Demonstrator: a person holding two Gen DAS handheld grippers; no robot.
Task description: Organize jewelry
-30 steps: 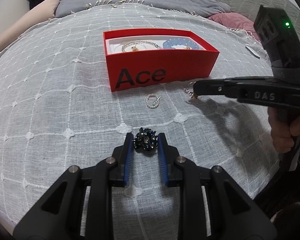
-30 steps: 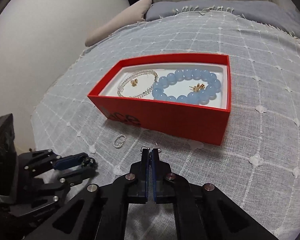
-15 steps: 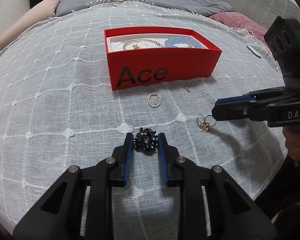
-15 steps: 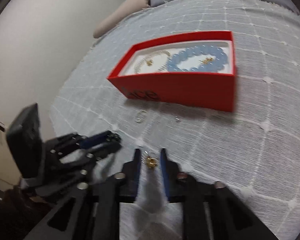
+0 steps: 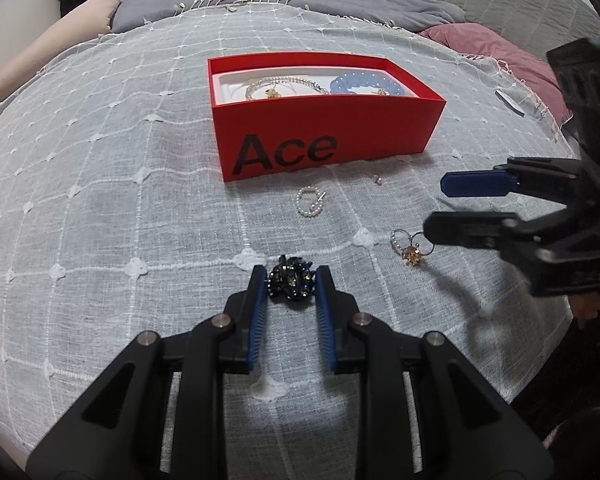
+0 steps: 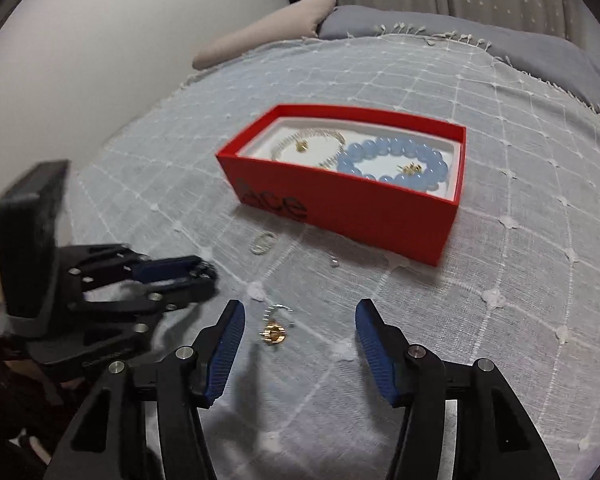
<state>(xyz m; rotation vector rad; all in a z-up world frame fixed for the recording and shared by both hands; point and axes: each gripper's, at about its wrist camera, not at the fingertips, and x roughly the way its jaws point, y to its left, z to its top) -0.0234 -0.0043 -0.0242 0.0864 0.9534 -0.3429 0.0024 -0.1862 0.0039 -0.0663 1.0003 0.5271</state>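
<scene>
A red "Ace" box (image 5: 324,148) (image 6: 352,204) on the bed holds a blue bead bracelet (image 6: 396,164), a clear bead bracelet (image 6: 300,140) and gold earrings. My left gripper (image 5: 292,284) is shut on a dark beaded brooch (image 5: 291,282), resting on the bedspread. My right gripper (image 6: 300,328) is wide open just above the bedspread; a gold earring with a silver ring (image 6: 274,330) (image 5: 410,246) lies loose between its fingers. A small pearl ring (image 5: 310,202) (image 6: 262,242) and a tiny stud (image 5: 378,179) lie in front of the box.
A grey checked bedspread (image 5: 100,200) covers the bed. A beige pillow (image 5: 52,52) lies at the far left, grey and pink bedding (image 5: 496,44) at the far right. A white wall (image 6: 80,60) runs along the bed's left side.
My right gripper carried the gold earring back from near the box, then opened wide and let it drop onto the bedspread. My left gripper and brooch have not moved.
</scene>
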